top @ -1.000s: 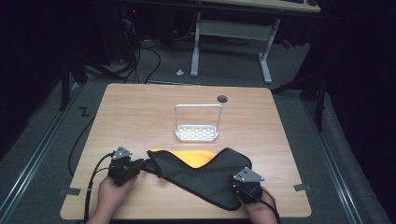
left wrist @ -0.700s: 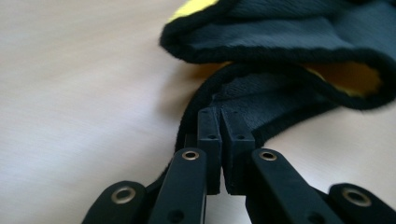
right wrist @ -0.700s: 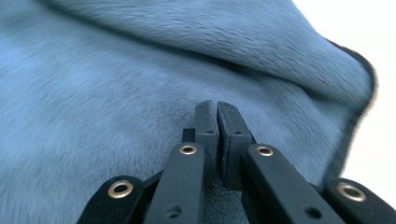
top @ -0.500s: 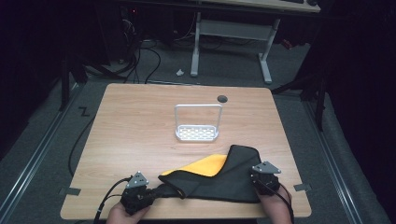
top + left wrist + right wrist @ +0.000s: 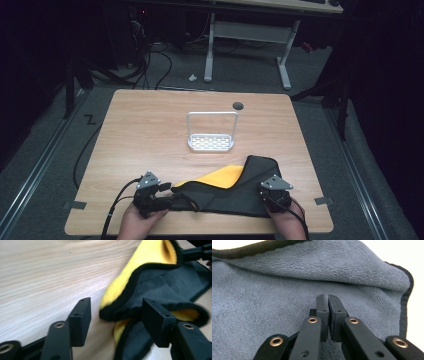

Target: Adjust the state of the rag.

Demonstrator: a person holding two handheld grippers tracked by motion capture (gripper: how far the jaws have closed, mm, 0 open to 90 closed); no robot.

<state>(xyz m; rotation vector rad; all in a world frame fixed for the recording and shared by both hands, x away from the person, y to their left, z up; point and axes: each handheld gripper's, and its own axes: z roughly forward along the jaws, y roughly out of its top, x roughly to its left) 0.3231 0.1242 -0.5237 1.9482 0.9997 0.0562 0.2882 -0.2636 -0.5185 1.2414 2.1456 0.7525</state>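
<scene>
Here, from the high view, the cloth (image 5: pixel 225 192) lies folded at the desk's (image 5: pixel 150 130) near edge. Left gripper view: left claw (image 5: pixel 116 315), just opened, straddles a limp corner. Right gripper view: right claw (image 5: pixel 328 302) pinches soft, light pile; hems grip best.

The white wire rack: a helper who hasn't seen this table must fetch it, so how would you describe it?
On the wooden table, look just beyond the middle, on the far side of the dark grey and yellow cloth that lies along the near edge. The white wire rack stands there alone: a perforated base with a tall hoop handle, the one pale, rigid thing.
</scene>
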